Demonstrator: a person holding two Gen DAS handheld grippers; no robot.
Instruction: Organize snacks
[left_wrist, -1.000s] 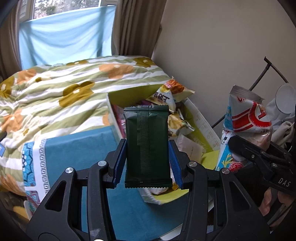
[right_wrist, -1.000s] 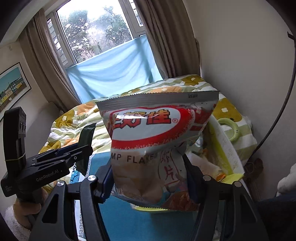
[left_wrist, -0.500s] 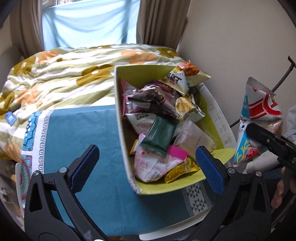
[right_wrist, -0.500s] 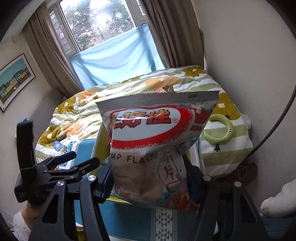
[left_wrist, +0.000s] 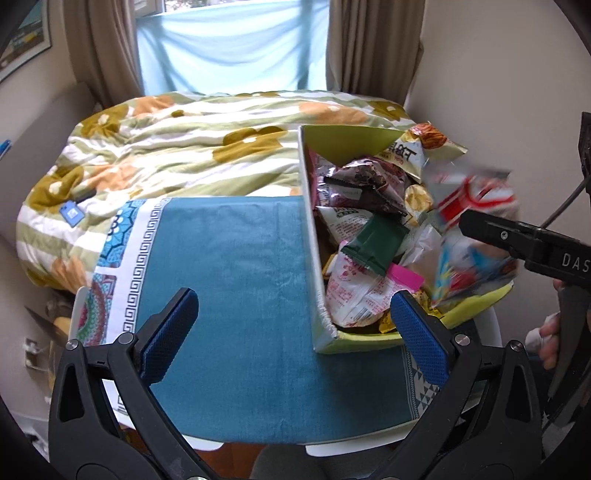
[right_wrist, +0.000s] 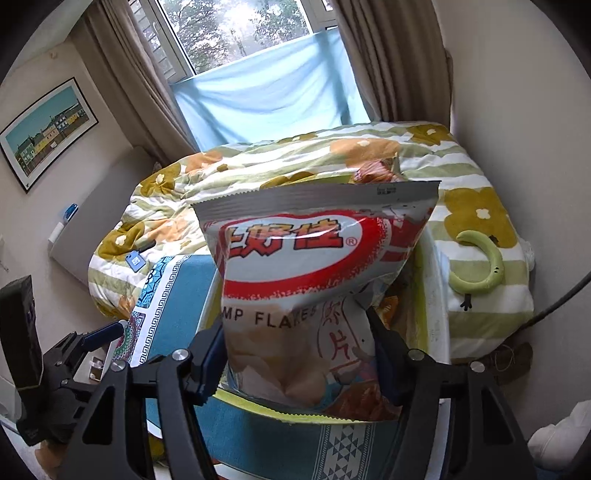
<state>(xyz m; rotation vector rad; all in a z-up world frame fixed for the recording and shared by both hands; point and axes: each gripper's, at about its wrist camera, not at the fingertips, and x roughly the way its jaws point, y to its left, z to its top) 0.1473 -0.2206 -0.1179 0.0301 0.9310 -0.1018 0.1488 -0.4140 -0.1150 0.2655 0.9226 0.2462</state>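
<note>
Filling the far half of both views, a bed (left_wrist: 192, 147) is seen under a floral striped quilt, with a blue cloth hung across the window behind it. A table (left_wrist: 491, 332) in front of the bed is draped with a teal tablecloth (left_wrist: 236, 295) that has a patterned border at its left edge.

A yellow-green cardboard box (left_wrist: 314, 258) is set on the right part of the cloth, open at the top and heaped with snack packets. A dark green packet (left_wrist: 376, 242) is noted lying on top of the heap, near the middle, beside a pink one (left_wrist: 404, 275).

The shrimp flakes bag (right_wrist: 306, 280), white with a red oval logo, is held upright between the pads of the right gripper (right_wrist: 295, 365), above the near right corner of the box. The jaws are recorded as opening at this moment, though the pads are seen against the bag's lower sides. In the left wrist view the same bag appears blurred over the box's right edge.

The left gripper (left_wrist: 291, 328) is recorded spread wide and released, nothing between its blue pads (left_wrist: 170, 332), above the bare cloth and the box's near left corner.

A green ring-shaped object (right_wrist: 480, 266) lies on the quilt, right of the box.
</note>
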